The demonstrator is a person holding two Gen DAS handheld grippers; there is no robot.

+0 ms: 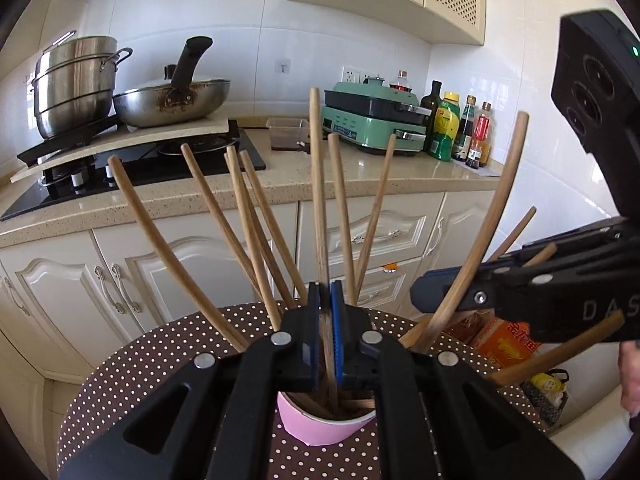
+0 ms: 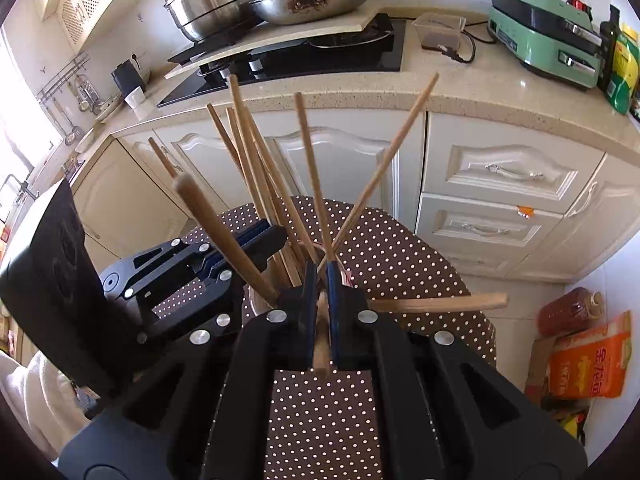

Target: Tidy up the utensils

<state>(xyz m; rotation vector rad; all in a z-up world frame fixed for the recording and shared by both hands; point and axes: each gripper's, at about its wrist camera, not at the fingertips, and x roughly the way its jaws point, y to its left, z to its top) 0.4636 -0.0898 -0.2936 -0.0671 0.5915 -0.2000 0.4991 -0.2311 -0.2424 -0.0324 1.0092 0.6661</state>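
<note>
A pink cup (image 1: 320, 426) stands on the brown polka-dot table (image 1: 160, 360) and holds several wooden chopsticks (image 1: 256, 236) that fan outward. In the left wrist view my left gripper (image 1: 327, 292) is shut on one upright chopstick (image 1: 318, 184) just above the cup. My right gripper (image 1: 418, 292) comes in from the right among the leaning sticks. In the right wrist view that right gripper (image 2: 319, 270) is shut on a chopstick (image 2: 321, 340) whose wood shows between the blue pads. The left gripper (image 2: 272, 238) sits close on its left, and the cup is mostly hidden there.
Behind the table runs a counter (image 1: 360, 184) with a hob, a steel pot (image 1: 76, 80), a wok (image 1: 172, 100), a green appliance (image 1: 376, 120) and bottles (image 1: 460, 128). White cabinet doors sit below. An orange bag (image 2: 588, 364) and an oil bottle lie on the floor at right.
</note>
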